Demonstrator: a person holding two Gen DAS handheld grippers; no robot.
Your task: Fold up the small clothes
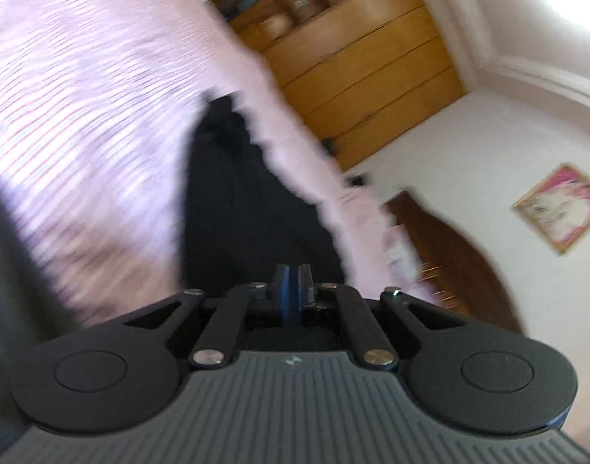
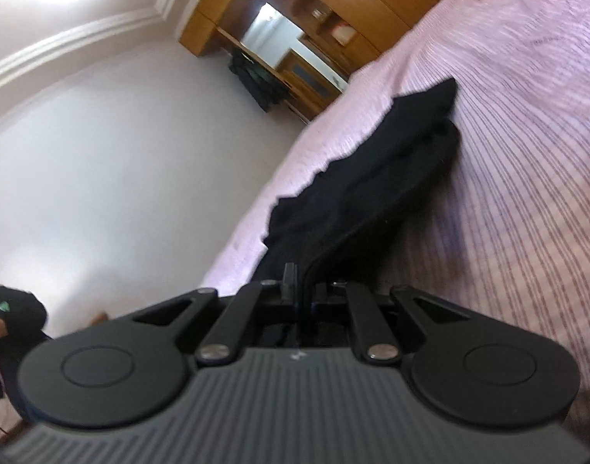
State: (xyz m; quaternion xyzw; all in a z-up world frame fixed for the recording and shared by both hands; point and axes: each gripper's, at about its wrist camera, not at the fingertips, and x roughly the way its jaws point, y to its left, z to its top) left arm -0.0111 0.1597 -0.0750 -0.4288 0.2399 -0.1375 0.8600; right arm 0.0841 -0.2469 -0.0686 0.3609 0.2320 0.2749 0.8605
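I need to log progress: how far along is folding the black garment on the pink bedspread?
Nothing looks folded yet. In hand: the left gripper and right gripper are both shut on the black garment, which stretches from them onto the pink striped bedspread. Left: laying it over and flattening it.

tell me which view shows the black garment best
The right wrist view: the black garment runs fairly sharp from the shut right tongs up across the pink striped bedspread. The left wrist view shows only a blurred dark patch of it ahead of the shut left tongs.
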